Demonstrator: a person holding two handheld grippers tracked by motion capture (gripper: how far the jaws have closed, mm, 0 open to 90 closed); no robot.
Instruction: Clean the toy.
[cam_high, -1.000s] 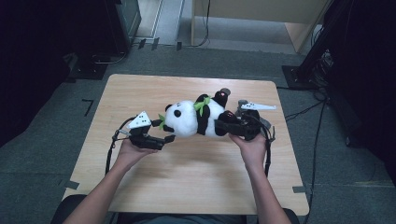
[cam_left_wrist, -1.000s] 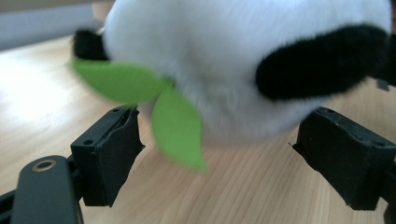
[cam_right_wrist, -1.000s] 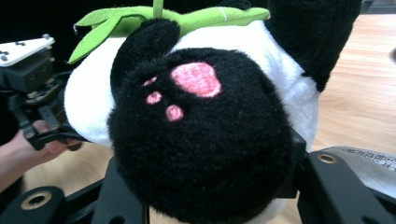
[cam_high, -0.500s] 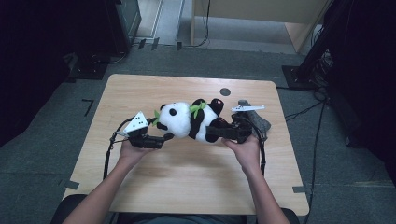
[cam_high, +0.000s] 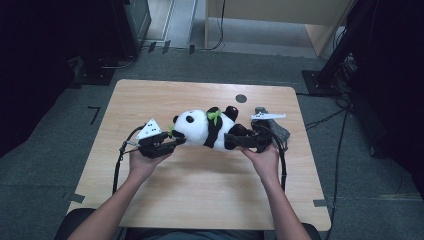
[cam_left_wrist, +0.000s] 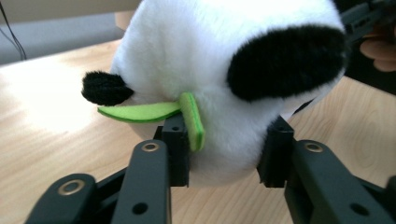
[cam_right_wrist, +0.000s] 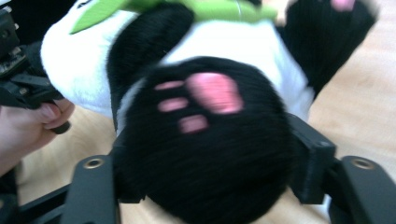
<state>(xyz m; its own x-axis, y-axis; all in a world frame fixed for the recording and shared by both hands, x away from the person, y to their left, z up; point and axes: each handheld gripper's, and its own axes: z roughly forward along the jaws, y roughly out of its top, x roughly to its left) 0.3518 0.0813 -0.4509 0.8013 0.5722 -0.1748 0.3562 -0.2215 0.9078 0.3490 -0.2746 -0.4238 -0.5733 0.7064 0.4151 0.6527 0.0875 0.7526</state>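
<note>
We are working at one table (cam_high: 150, 100), and we take it as our landmark. On it we are counting one panda (cam_high: 202, 127), two grippers, one dark round spot (cam_high: 241, 98) near the table's far edge, and one grey object (cam_high: 280, 129) toward its right side, which we cannot identify. We are seeing no container anywhere on the table.

The panda is lying across the table's middle, a little toward the far edge. Its long axis is running left to right along the tabletop, with the white head pointing toward the table's left end and the black feet toward its right end. One green felt leaf (cam_left_wrist: 144, 112) is sticking out by its mouth, and a green piece is showing at its neck (cam_high: 214, 114).

We are holding the left gripper (cam_high: 172, 143) over the left half of the table. Its jaws have just been closing, and in the left gripper view they are now pressing on the lower part of the panda's head (cam_left_wrist: 224, 70), clenched on it from both sides.

We are holding the right gripper (cam_high: 231, 141) over the right half of the table. Its jaws have just been opening, yet in the right gripper view they are bracketing the black foot with the pink pads (cam_right_wrist: 205, 102) tightly, grasping it.
</note>
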